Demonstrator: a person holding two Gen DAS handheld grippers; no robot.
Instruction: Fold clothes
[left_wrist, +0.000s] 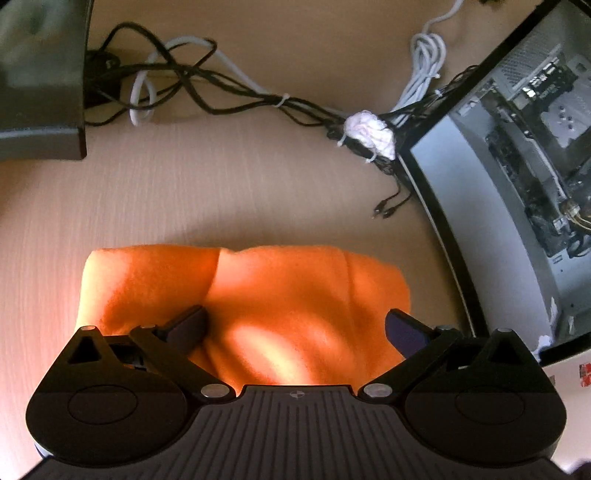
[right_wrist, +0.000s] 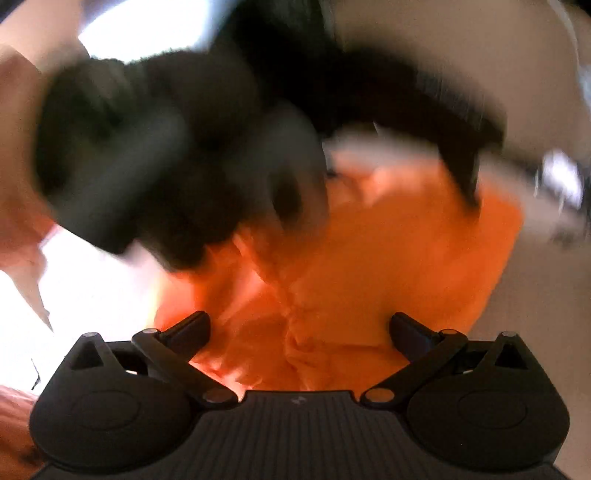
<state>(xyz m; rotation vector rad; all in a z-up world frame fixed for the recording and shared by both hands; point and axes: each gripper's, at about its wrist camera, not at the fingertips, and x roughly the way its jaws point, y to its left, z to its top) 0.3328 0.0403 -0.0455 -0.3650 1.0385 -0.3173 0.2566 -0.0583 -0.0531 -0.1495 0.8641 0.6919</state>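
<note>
An orange garment (left_wrist: 258, 302) lies folded into a compact block on the pale wooden table (left_wrist: 221, 184), filling the lower middle of the left wrist view. My left gripper (left_wrist: 295, 328) hovers over it, open, its fingers wide apart above the cloth with nothing pinched. In the blurred right wrist view the same orange garment (right_wrist: 351, 277) shows more rumpled folds. My right gripper (right_wrist: 299, 328) is open just above it. The other gripper (right_wrist: 177, 166) appears there as a dark smeared shape at upper left.
A tangle of black and white cables (left_wrist: 192, 81) runs across the far table to a white wad (left_wrist: 369, 133). A glass-sided computer case (left_wrist: 517, 184) stands on the right. A dark box (left_wrist: 40, 81) sits at far left.
</note>
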